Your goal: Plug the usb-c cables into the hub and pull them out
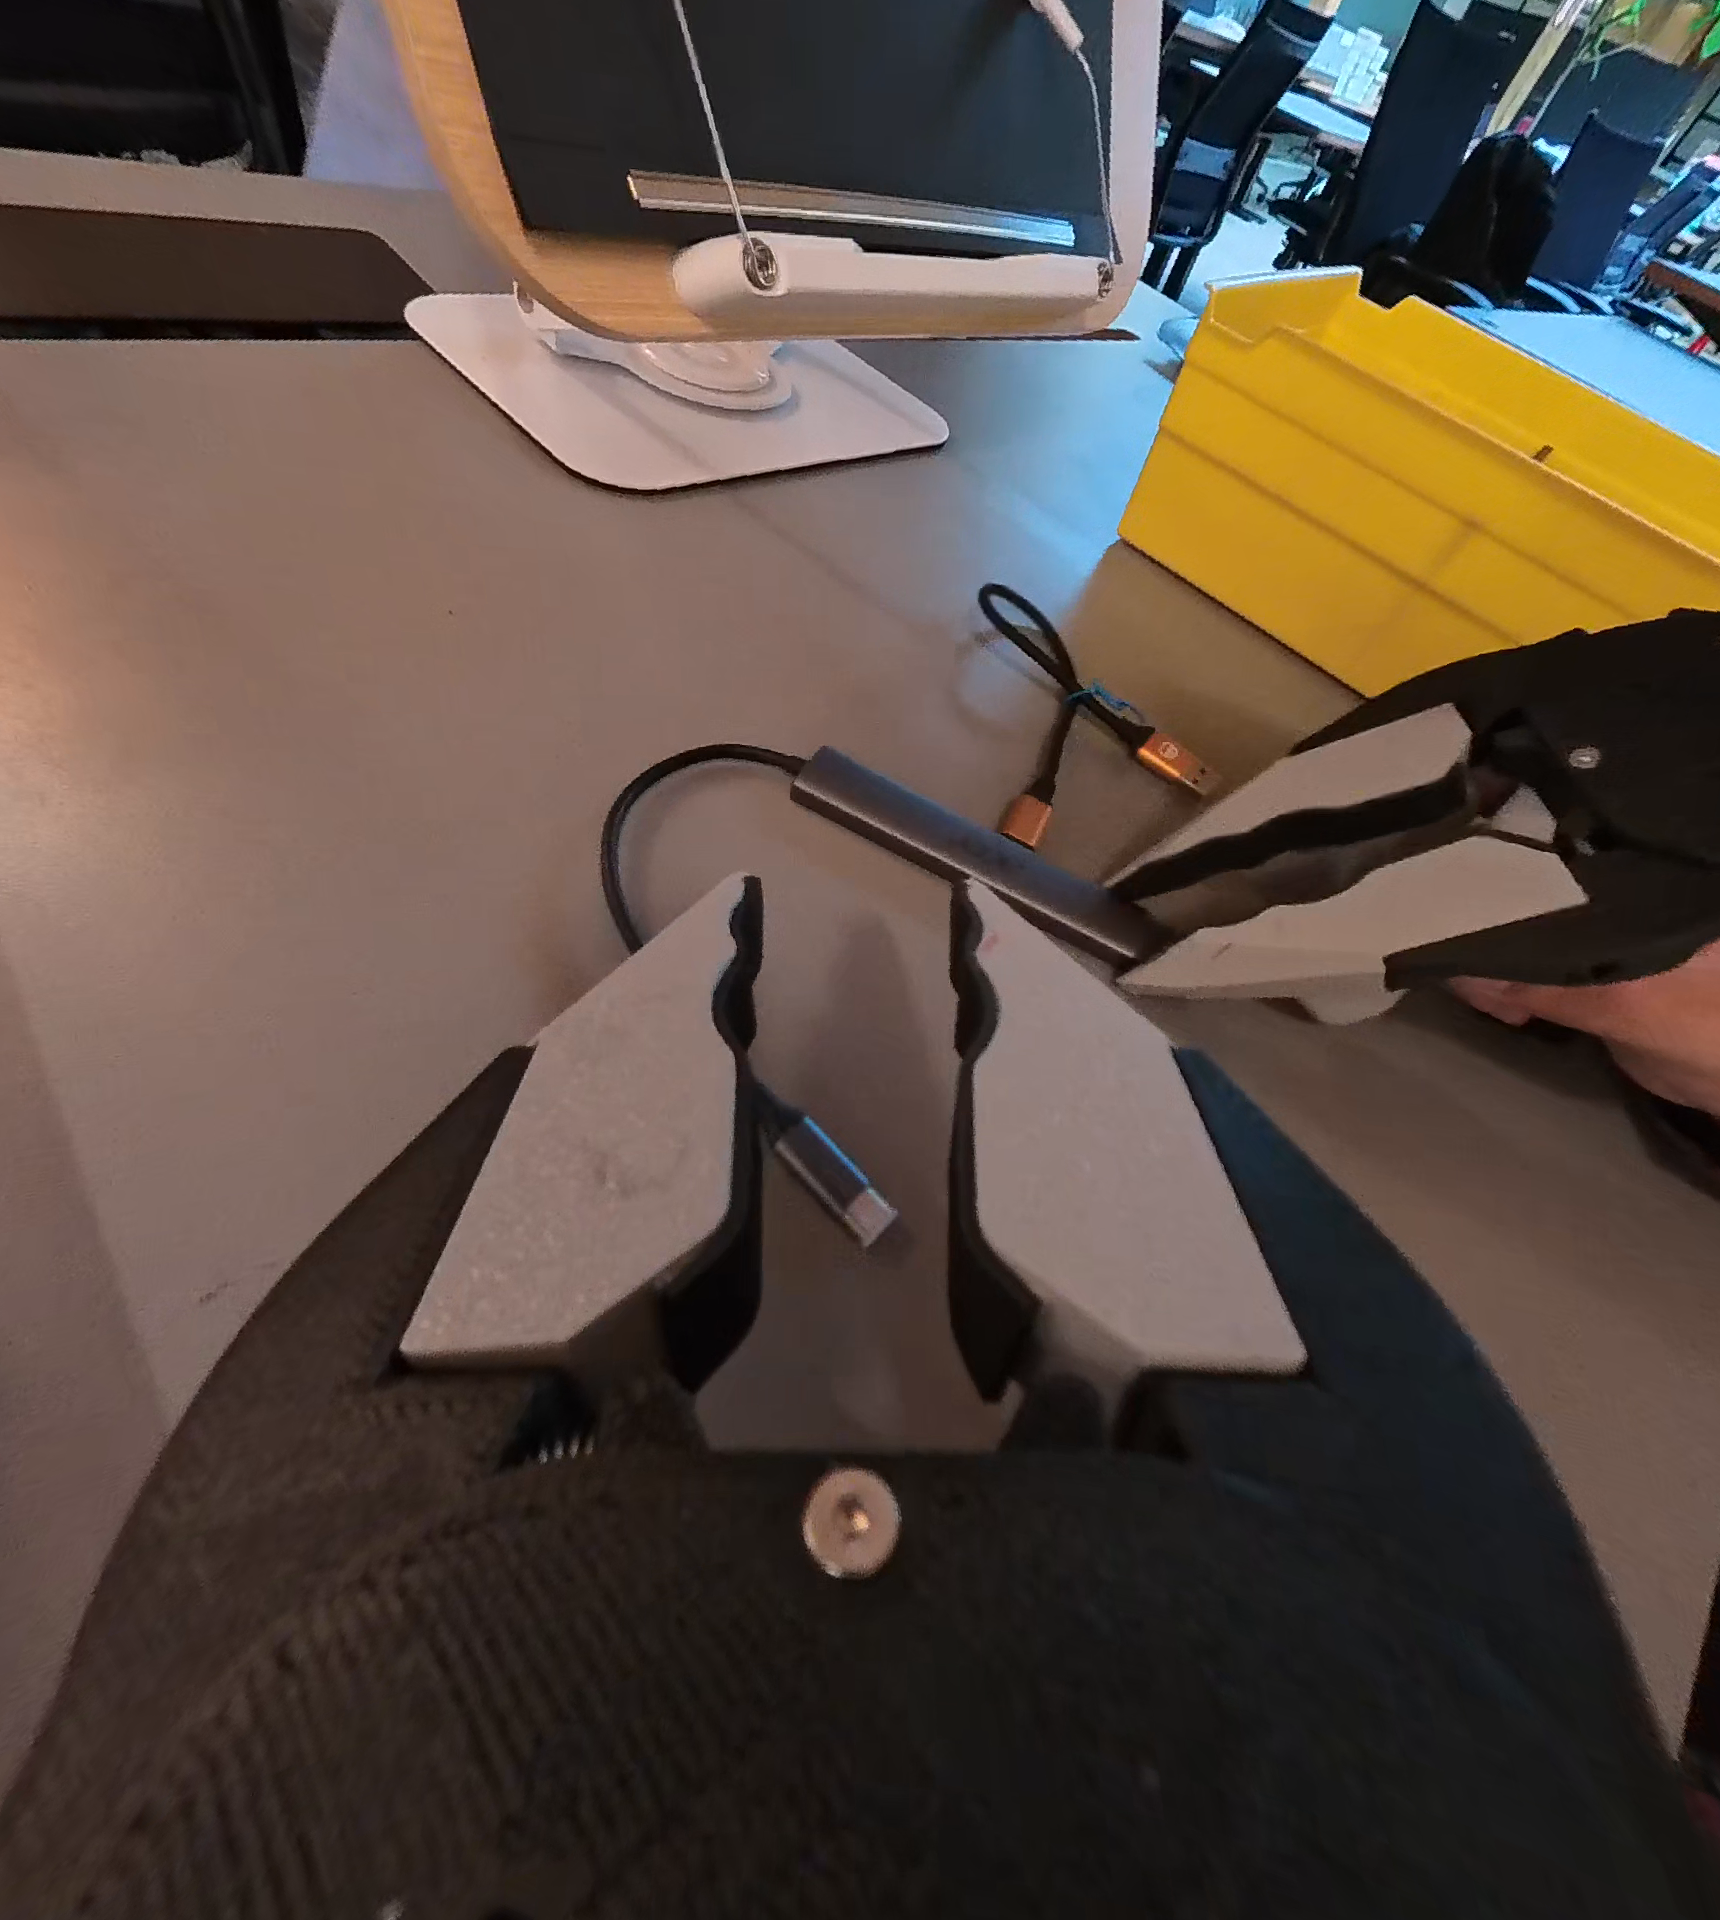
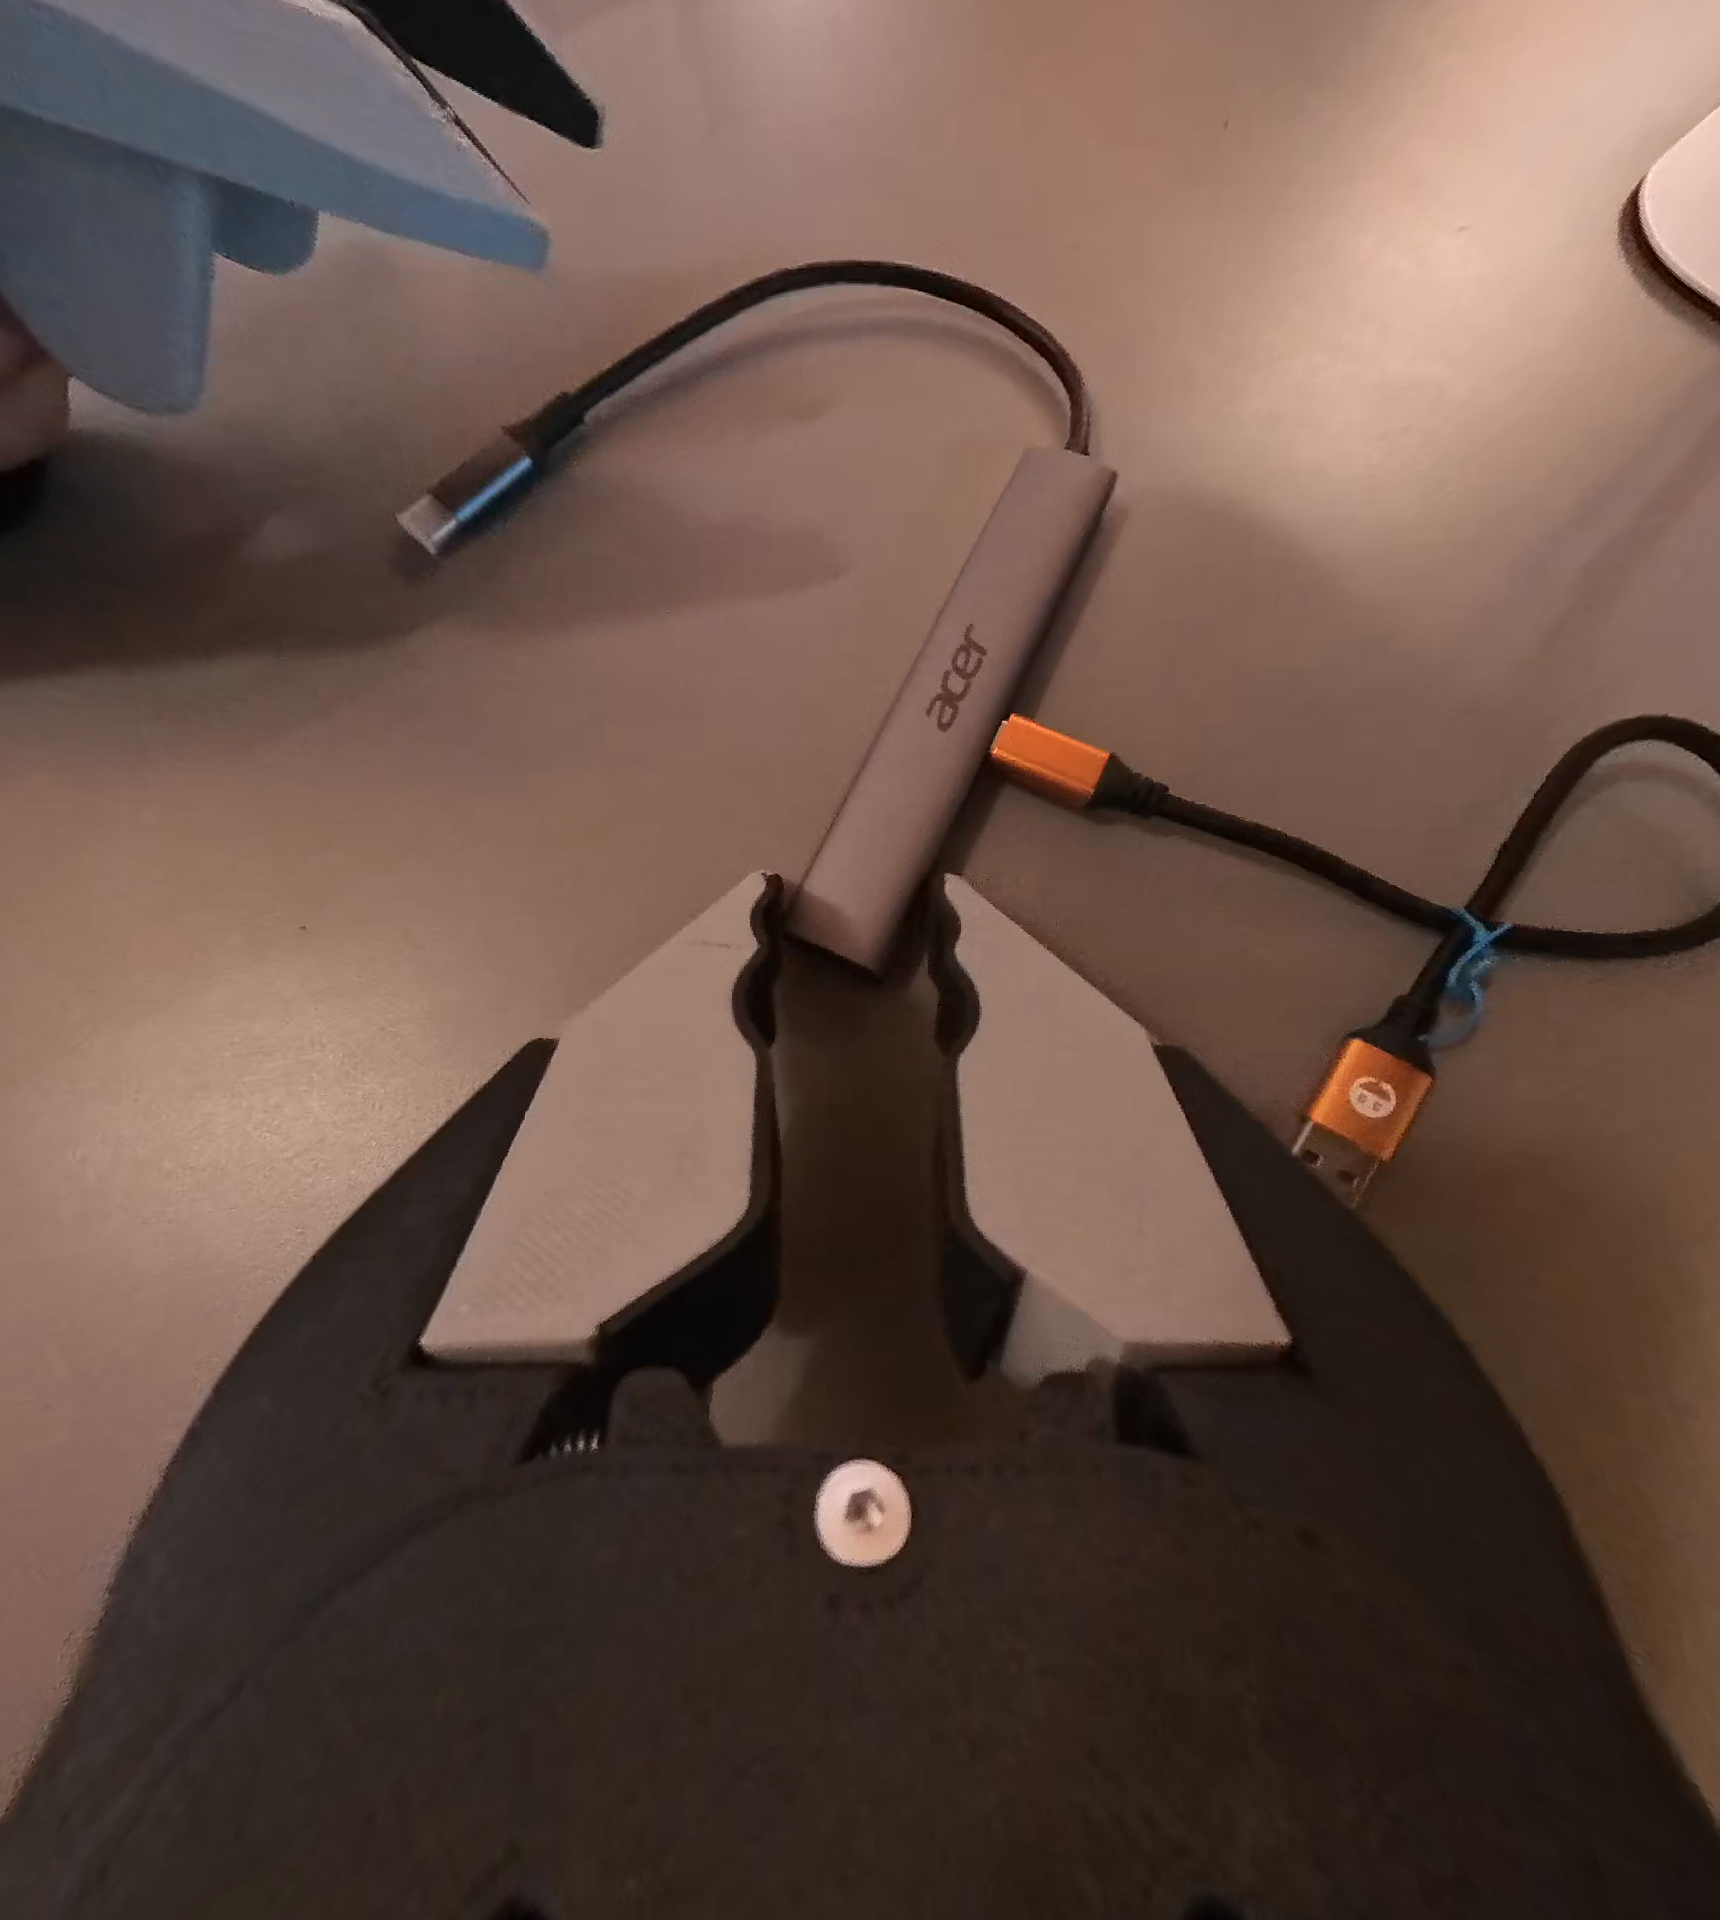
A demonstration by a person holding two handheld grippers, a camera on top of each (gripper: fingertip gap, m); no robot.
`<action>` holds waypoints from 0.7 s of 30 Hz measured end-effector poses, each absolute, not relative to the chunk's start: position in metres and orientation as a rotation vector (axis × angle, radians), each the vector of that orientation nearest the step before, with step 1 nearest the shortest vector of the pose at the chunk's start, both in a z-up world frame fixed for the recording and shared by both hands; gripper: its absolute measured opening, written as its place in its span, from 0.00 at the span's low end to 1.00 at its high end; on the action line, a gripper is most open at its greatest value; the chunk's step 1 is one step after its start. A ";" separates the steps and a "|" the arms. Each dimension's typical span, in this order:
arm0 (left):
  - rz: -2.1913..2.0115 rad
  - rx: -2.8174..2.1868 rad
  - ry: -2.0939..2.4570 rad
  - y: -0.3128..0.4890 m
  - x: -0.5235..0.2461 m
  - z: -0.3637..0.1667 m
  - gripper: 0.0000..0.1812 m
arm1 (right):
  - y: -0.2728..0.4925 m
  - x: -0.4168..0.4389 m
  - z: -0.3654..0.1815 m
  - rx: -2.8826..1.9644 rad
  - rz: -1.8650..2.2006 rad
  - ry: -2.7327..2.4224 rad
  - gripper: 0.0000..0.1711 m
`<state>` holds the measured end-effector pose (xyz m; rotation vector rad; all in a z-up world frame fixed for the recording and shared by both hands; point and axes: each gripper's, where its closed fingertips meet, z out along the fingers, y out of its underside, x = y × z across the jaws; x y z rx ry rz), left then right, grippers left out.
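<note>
A slim grey hub [image 2: 981, 623] lies on the grey table. Its short black cable curls round to a silver USB-C plug [image 2: 466, 509] that lies loose. My right gripper [image 2: 856, 904] is shut on the hub's near end. An orange USB-C plug [image 2: 1048, 764] sits against the hub's side with its tip hidden. That cable's orange USB-A end [image 2: 1360, 1101] lies loose on the table. My left gripper [image 1: 854, 894] is open and empty, hovering over the hub's silver plug [image 1: 835, 1179]. The left wrist view also shows the hub [image 1: 939, 831] and the right gripper [image 1: 1131, 930].
A yellow bin [image 1: 1407, 468] stands at the back right of the table [image 1: 212, 727]. A white stand base [image 1: 710, 416] carrying a wood-framed screen sits at the back centre. A person's hand [image 1: 1666, 1039] holds the right gripper. There is about 12 cm between the tips of the two grippers.
</note>
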<state>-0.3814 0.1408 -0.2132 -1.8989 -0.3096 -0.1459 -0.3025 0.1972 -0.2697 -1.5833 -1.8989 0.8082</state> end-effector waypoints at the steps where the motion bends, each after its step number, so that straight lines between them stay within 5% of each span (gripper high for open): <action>1: -0.143 -1.903 -0.307 0.141 -0.381 -0.214 0.18 | 0.197 -0.302 -0.270 -1.581 0.812 -1.903 0.14; 21: -0.745 -1.967 -0.211 0.150 -0.309 -0.226 0.13 | 0.193 -0.295 -0.235 -1.639 1.313 -1.756 0.12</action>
